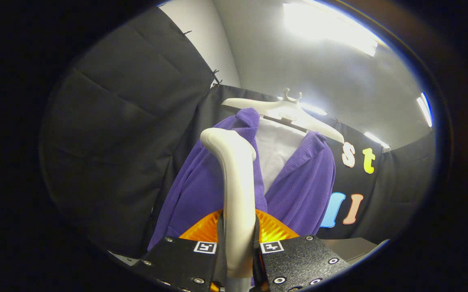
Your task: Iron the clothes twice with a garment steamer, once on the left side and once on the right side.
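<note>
While the gripper [239, 243] clamps both fingers on the garment steamer's [237, 190] pale handle, its head reaches the left front of the purple jacket [299, 190], hung over a white shirt [276, 150] on a white hanger [286, 111].

The garment steamer [234, 190] stands between the fingers of the gripper [239, 251], both pressing its handle, with the jacket [299, 186] beyond it on a hanger [286, 111], over a shirt [276, 150].
</note>
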The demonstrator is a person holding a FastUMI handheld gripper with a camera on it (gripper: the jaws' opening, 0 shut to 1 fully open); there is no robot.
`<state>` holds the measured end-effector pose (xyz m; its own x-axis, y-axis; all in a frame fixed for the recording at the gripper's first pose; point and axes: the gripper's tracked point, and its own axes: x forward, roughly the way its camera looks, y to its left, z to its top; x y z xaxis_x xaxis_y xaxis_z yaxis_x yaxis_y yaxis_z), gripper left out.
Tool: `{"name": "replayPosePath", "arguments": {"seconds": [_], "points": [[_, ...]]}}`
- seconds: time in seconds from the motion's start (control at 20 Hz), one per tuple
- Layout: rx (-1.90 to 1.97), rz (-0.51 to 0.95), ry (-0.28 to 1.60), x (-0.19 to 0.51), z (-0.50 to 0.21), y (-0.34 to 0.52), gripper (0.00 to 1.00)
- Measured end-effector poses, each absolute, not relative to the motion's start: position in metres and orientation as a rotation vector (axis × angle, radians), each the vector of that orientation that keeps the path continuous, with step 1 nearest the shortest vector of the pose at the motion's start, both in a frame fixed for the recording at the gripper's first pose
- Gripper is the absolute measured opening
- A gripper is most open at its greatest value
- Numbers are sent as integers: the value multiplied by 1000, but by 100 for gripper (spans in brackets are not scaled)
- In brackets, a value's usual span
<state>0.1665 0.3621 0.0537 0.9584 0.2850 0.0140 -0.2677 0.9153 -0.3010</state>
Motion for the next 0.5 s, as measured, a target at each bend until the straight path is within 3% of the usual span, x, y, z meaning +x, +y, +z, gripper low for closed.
{"name": "replayPosePath", "arguments": {"seconds": [0.5], "points": [[-408,347,108,139,-64,348,25]]}}
